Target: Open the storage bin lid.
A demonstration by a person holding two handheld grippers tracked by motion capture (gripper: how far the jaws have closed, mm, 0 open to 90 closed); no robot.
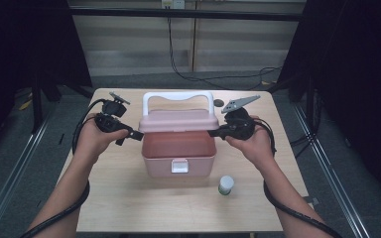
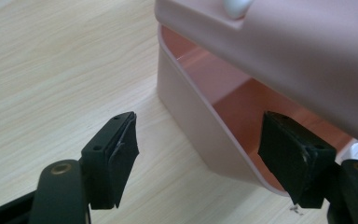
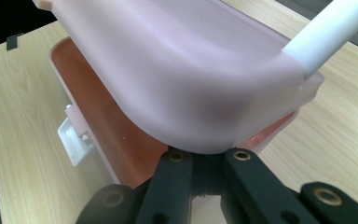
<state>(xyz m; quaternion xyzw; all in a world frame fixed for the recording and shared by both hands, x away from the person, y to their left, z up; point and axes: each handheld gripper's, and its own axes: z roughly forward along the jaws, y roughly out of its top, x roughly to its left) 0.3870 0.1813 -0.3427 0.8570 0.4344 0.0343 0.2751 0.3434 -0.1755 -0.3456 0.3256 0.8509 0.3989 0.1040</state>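
Pink lid [image 3: 186, 79] clamped by right fingers [image 3: 242, 161], left fingers [image 2: 116, 149] astride box wall [image 2: 191, 121]

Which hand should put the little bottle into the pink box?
Probably the left. Its gripper has open jaws holding nothing, while the right gripper is shut on the lid, propping it above the box. The bottle stands nearer the right, though.

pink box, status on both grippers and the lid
Right gripper shut on lid, holding it up. Left gripper open at box left wall. Small bottle beside box, clear.
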